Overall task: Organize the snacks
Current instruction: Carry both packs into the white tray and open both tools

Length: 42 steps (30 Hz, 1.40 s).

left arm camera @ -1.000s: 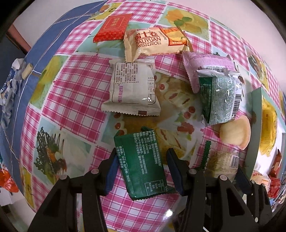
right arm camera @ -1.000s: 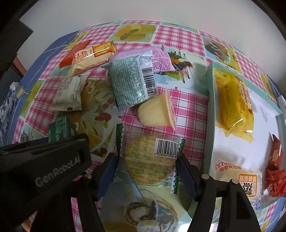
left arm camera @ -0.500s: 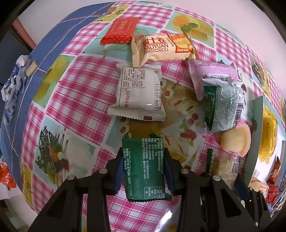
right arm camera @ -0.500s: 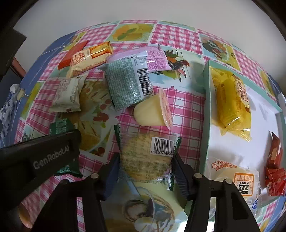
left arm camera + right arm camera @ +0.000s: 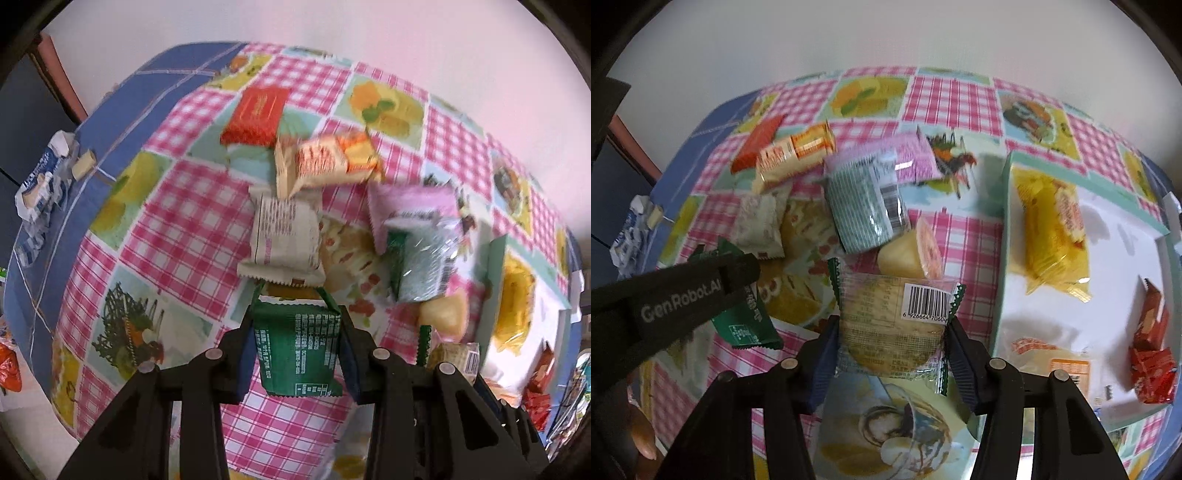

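since a second ago both packets have left the tablecloth [image 5: 207,229] — left gripper [image 5: 297,354] clenches the green packet [image 5: 297,350], right gripper [image 5: 892,343] the clear biscuit packet [image 5: 890,325] — likely tray-bound [image 5: 1108,295].

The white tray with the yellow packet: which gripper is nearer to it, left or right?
Right. The right gripper, shut on the clear cracker packet, is just beside the white tray. The left gripper, holding the green packet, is farther away.

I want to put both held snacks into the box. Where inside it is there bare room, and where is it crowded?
In the white box, the bare floor lies between the yellow packet and the red candies. The near corner holds an orange-labelled packet. The tablecloth left of the box is crowded with the jelly cup and packets.
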Each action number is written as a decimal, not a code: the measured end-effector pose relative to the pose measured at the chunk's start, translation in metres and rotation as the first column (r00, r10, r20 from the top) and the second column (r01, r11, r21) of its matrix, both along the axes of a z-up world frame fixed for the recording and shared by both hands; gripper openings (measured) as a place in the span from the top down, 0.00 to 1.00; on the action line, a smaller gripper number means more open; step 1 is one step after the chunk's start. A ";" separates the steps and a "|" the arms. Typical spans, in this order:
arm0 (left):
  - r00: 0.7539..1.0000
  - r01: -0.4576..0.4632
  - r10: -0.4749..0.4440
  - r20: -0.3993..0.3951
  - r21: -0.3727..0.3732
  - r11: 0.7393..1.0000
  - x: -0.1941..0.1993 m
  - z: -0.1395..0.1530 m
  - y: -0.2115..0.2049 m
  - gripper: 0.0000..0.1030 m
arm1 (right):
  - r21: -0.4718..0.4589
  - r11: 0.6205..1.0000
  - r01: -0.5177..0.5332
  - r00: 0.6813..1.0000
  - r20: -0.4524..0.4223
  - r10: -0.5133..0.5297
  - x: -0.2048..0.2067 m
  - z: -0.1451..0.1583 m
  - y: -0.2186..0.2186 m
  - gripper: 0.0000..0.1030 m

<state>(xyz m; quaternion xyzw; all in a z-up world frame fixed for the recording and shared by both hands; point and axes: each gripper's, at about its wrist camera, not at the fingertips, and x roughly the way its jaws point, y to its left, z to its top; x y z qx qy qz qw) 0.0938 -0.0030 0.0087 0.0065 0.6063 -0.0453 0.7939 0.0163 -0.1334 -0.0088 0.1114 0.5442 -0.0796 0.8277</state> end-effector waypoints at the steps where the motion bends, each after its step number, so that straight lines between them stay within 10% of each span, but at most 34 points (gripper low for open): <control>1: 1.000 -0.002 0.002 0.017 -0.009 1.000 0.000 0.007 0.001 0.60 | -0.007 1.000 0.002 1.000 0.012 -0.002 -0.002 0.006 -0.002 0.44; 16: 0.986 0.111 -0.098 0.131 -0.092 0.990 -0.023 0.046 -0.057 0.60 | 0.018 0.978 0.208 0.974 0.085 -0.209 -0.035 0.036 -0.071 0.44; 29: 0.900 0.417 -0.397 0.183 -0.092 0.904 -0.075 0.037 -0.176 0.60 | 0.038 0.824 0.566 0.824 0.017 -0.566 -0.096 0.020 -0.194 0.43; 42: 0.853 0.510 -0.489 0.183 -0.088 0.856 -0.090 0.019 -0.235 0.60 | 0.094 0.764 0.639 0.768 -0.020 -0.640 -0.111 0.004 -0.227 0.43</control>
